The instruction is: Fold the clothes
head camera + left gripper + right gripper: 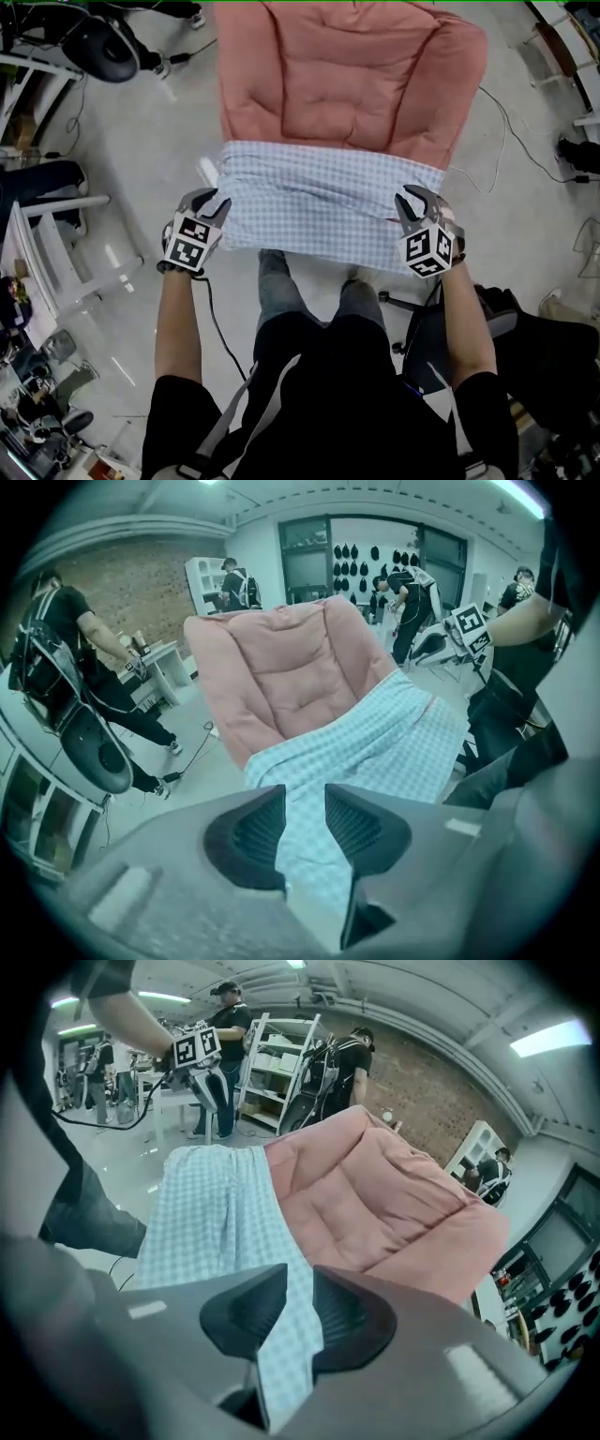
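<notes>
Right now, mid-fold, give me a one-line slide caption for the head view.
Left gripper and right gripper grip opposite ends of the checked cloth, stretched over the pink cushion.

Left tool (214, 200), right tool (412, 199), held apart, angled down, each pinching cloth (319, 202)

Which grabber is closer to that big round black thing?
Left. The left gripper grips the checked cloth at the corner on the side of the round black thing. The right gripper grips the opposite corner, farther away across the cloth.
</notes>
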The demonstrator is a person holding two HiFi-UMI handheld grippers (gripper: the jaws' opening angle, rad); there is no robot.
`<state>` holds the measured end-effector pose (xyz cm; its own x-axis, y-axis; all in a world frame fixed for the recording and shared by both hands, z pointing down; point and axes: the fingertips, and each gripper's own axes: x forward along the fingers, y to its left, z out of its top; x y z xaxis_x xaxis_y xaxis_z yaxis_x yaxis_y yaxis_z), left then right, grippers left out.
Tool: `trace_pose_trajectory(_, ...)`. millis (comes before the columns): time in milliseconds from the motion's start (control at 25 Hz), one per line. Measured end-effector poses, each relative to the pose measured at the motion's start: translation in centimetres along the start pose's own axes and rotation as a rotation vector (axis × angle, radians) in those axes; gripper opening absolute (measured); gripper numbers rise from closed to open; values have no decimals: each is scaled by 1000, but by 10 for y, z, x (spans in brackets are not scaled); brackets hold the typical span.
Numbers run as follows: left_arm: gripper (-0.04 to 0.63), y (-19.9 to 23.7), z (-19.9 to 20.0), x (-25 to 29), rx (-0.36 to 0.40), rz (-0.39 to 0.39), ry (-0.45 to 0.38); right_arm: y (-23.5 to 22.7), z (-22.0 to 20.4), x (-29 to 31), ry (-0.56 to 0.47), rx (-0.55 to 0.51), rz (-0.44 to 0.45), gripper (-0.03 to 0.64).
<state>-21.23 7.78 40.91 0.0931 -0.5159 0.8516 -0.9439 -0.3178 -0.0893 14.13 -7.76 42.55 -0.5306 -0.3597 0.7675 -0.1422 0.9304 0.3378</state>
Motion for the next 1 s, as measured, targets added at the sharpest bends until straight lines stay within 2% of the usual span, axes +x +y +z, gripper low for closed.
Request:
trace_pose_trajectory(120,133,52,-21,14,23,-45,12,19,49,41,30,10,18,94)
trace_pose_trajectory(320,127,113,-47,36,80,-173,29,46,119,85,67,59,39,94)
trace_pose_trajectory(480,127,133,-54,66,135,-272,26,49,154,104,66,87,32,94)
trace_pose_trajectory(640,127,127,-59,102,229,-378,48,54,172,115,51,96,35,94)
trace_pose_trajectory(880,138,118,-71,157,272,-483,69,60,160,136,34,105,70,94)
trace_pose_trajectory(1000,197,115,-71,178,305,-562,77,62,148,143,26,106,82,94)
